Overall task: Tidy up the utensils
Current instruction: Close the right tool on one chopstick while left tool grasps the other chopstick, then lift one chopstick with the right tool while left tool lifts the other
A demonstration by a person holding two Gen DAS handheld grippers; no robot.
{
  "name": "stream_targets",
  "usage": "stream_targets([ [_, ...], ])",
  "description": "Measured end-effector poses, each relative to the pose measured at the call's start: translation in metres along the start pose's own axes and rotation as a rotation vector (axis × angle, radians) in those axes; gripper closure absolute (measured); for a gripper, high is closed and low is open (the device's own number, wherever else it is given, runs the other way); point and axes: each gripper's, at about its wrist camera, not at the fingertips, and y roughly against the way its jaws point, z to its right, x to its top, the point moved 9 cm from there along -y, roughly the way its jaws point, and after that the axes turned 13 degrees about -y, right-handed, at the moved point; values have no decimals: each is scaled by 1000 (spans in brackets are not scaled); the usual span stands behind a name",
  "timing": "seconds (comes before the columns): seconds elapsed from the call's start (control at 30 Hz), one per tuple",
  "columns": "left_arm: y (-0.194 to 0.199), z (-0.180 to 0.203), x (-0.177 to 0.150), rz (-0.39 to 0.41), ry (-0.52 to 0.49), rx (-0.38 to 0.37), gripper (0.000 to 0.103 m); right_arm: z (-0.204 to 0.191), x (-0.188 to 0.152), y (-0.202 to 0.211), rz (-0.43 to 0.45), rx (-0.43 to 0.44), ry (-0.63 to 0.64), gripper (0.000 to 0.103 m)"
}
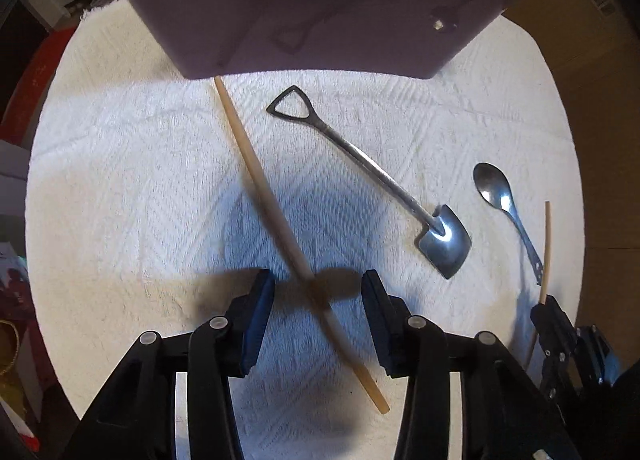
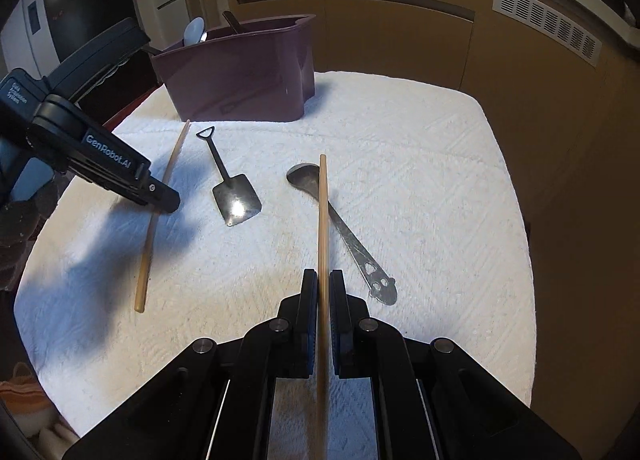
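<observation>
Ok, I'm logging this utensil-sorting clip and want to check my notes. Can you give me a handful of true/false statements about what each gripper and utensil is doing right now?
1. The right gripper is shut on a chopstick. True.
2. The left gripper is clamped on the other chopstick. False: its jaws stand open on either side of that chopstick, which lies on the white towel.
3. The shovel-shaped spoon is lying on the towel. True.
4. The round spoon is already inside the purple bin. False: it lies on the towel, outside the bin.
5. The purple bin holds no utensils. False: the right wrist view shows utensil ends sticking up from it.
</observation>
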Motion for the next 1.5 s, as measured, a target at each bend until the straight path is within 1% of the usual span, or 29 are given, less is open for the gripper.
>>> stream_targets([
  [0.03,0,1,3,9,-24,40,75,0,-1,0,0,9,-4,97],
  [0.07,0,1,7,22,-52,79,77,1,-2,1,0,15,-6,97],
  [0.1,1,3,8,40,-76,87,82,1,-3,1,1,20,-10,97],
  [0.13,2,4,8,50,-87,90,90,2,-4,1,1,25,-15,97],
  [0.17,4,6,7,66,-101,85,91,4,-6,2,0,29,-19,97],
  [0.3,10,7,-10,124,-160,107,93,10,-12,5,-7,45,-34,97],
  [0.43,17,8,-42,172,-266,170,97,9,-16,7,-19,46,-34,97],
  [0.5,20,9,-63,178,-305,175,97,5,-18,7,-27,43,-22,97],
  [0.57,20,8,-83,175,-324,164,97,1,-21,5,-41,43,-12,97],
  [0.67,21,4,-98,176,-332,164,98,-5,-25,3,-68,46,-3,97],
  [0.8,20,-6,-100,172,-315,156,96,-11,-28,-1,-94,29,15,97],
  [0.9,21,-7,-96,173,-332,170,95,-11,-28,-3,-107,15,7,97],
  [0.97,19,-8,-87,165,-332,167,94,-10,-27,-3,-115,20,0,96],
  [1.03,18,-6,-85,149,-329,159,91,-9,-27,-3,-130,32,-13,96],
  [1.13,16,-8,-84,115,-325,140,90,-7,-26,-5,-141,33,-19,96],
  [1.23,14,-9,-83,88,-343,131,86,-9,-26,-9,-158,30,-1,95],
  [1.3,13,-9,-84,51,-327,105,86,-12,-24,-13,-168,19,24,95],
  [1.37,8,-19,-76,17,-302,76,86,-16,-23,-16,-185,1,56,96],
  [1.4,7,-21,-74,15,-297,73,87,-18,-23,-17,-196,-7,68,96],
  [1.43,8,-20,-73,24,-302,81,90,-19,-22,-18,-205,-14,80,97],
  [1.5,9,-17,-72,77,-330,103,97,-18,-22,-18,-209,-12,82,97],
])
